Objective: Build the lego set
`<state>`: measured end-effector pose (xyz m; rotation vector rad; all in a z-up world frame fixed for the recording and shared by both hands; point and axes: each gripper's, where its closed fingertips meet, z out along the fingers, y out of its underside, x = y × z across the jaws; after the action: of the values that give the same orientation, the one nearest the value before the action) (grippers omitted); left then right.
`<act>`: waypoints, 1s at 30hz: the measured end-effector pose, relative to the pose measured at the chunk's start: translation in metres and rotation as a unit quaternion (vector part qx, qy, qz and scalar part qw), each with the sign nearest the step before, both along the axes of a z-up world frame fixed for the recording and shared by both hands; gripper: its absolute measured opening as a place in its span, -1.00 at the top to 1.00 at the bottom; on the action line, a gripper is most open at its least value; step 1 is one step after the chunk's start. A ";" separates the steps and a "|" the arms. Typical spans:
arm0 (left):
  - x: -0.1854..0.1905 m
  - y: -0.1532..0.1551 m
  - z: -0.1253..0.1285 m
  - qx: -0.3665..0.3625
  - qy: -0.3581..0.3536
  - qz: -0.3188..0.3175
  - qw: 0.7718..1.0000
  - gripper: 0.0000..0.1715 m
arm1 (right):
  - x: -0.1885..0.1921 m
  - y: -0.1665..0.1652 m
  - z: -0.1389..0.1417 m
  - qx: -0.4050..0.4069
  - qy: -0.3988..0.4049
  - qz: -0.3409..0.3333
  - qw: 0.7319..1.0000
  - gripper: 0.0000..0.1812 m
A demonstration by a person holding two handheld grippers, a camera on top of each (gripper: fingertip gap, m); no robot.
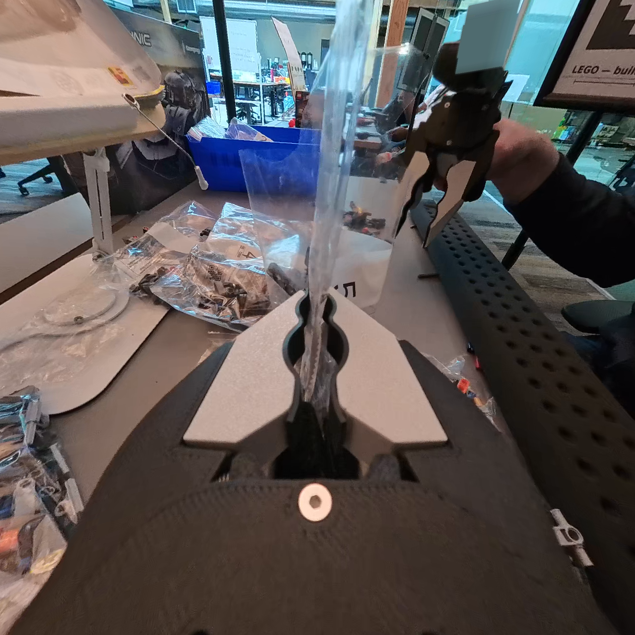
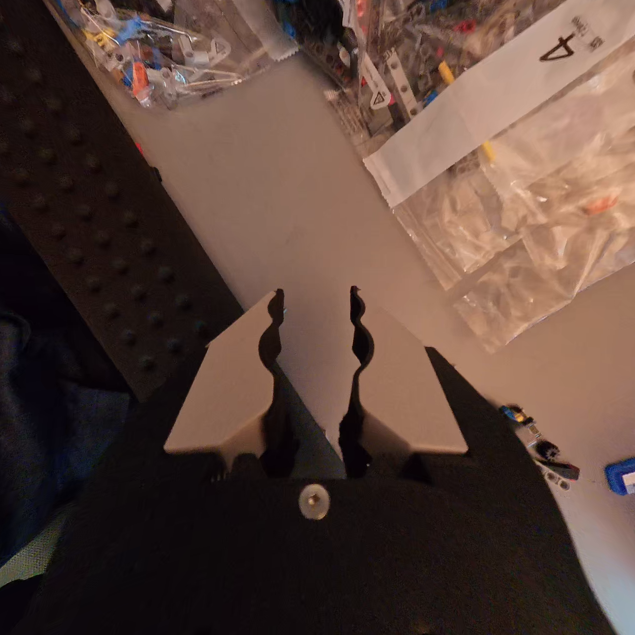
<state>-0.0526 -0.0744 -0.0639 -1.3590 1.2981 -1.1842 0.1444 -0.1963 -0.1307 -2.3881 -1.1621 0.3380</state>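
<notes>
Pinching a clear plastic parts bag [image 1: 330, 192] in our left gripper [image 1: 315, 302], right gripper [image 2: 318, 292] spread empty, we're seemingly unpacking; next, tip pieces out.

clear parts bag [image 1: 338, 144] upright, pinched

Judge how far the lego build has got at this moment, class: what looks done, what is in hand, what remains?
Done: little. No assembled model shows; only a few loose pieces lie on the table. In hand: the left gripper is shut on a clear plastic bag, held up, some pieces still inside; the right gripper is open and empty. Left: several parts bags still hold their pieces, so nearly all building remains.
</notes>
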 end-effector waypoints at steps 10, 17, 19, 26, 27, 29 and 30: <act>0.000 0.000 0.000 -0.002 -0.001 -0.001 1.000 0.95 | -0.001 -0.017 -0.023 -0.047 -0.012 0.013 0.999 0.60; 0.001 0.000 -0.001 -0.002 0.001 -0.002 1.000 0.95 | -0.007 -0.033 -0.043 -0.083 -0.047 0.032 0.995 0.75; 0.001 0.000 -0.001 -0.001 0.001 -0.001 1.000 0.95 | -0.007 -0.035 -0.047 -0.081 -0.060 0.033 0.994 0.87; 0.001 -0.001 -0.001 -0.002 0.001 -0.004 1.000 0.95 | -0.005 -0.037 -0.048 -0.063 -0.085 0.025 0.994 0.98; 0.001 -0.001 -0.001 -0.001 0.000 -0.004 1.000 0.95 | -0.005 -0.037 -0.048 -0.066 -0.080 0.024 0.994 0.98; 0.001 -0.001 0.000 0.000 0.000 -0.004 1.000 0.95 | -0.005 -0.034 -0.048 -0.063 -0.075 0.022 0.995 0.99; 0.000 -0.001 0.001 0.000 -0.001 -0.004 1.000 0.95 | -0.004 -0.031 -0.048 -0.056 -0.075 0.019 0.995 0.99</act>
<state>-0.0522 -0.0758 -0.0632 -1.3533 1.3019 -1.1906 0.1403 -0.2273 -0.1784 -2.5287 -1.2877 0.2457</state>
